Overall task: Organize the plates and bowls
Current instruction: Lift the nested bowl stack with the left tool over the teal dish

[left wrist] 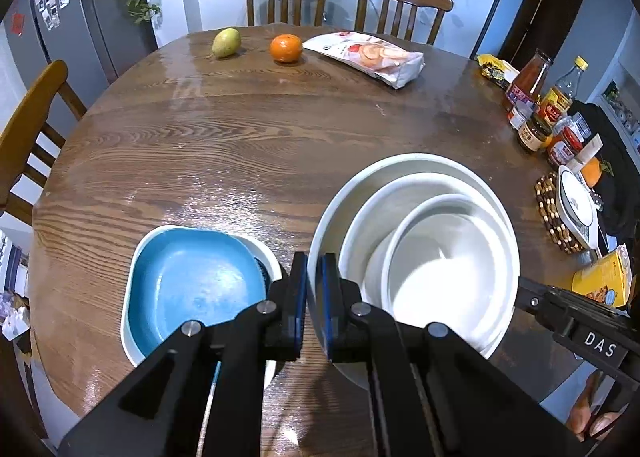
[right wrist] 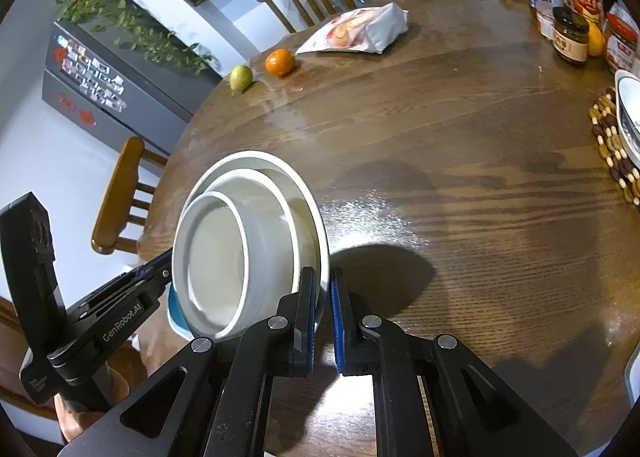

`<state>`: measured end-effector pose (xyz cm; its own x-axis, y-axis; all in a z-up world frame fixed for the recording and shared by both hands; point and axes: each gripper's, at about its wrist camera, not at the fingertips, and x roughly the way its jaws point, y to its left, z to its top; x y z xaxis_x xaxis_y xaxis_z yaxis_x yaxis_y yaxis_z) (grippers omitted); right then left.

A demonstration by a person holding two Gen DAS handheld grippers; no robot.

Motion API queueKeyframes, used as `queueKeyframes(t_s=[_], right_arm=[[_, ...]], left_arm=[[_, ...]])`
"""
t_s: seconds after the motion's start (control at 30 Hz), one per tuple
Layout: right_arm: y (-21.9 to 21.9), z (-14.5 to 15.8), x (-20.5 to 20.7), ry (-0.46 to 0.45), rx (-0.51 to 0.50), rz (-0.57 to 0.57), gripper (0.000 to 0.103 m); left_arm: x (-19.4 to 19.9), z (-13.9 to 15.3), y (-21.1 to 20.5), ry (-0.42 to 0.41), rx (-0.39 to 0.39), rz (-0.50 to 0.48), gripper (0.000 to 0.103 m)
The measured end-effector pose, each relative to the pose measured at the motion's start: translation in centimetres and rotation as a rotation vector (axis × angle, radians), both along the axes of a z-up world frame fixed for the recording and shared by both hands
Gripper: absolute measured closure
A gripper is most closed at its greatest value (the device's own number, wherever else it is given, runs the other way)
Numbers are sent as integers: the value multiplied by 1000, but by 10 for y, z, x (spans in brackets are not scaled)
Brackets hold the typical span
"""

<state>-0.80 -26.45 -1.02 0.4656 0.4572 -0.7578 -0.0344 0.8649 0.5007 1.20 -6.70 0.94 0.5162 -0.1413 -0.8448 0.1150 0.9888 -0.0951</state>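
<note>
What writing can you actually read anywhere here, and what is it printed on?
"DAS": on the right gripper's black body, seen from the left wrist.
"GenRobot.AI": on the left gripper's body, seen from the right wrist.
Bottle and jar labels, snack bag, yellow box: too blurred to read.

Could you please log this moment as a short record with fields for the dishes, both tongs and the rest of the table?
white bowls: three nested, held tilted above the table
left tongs: clamped on the outer bowl's rim
right tongs: clamped on the rim opposite
blue dish: sits in a white dish on the table
fruit: pear, orange at far edge
</note>
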Motion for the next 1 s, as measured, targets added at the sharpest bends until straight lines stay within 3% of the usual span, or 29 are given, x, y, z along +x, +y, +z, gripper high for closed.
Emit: queueKeyframes(t_s=[1.0], right_arm=[[85, 6, 20, 16, 7, 121, 92]], left_arm=[[-3, 7, 89, 9, 12, 115, 101]])
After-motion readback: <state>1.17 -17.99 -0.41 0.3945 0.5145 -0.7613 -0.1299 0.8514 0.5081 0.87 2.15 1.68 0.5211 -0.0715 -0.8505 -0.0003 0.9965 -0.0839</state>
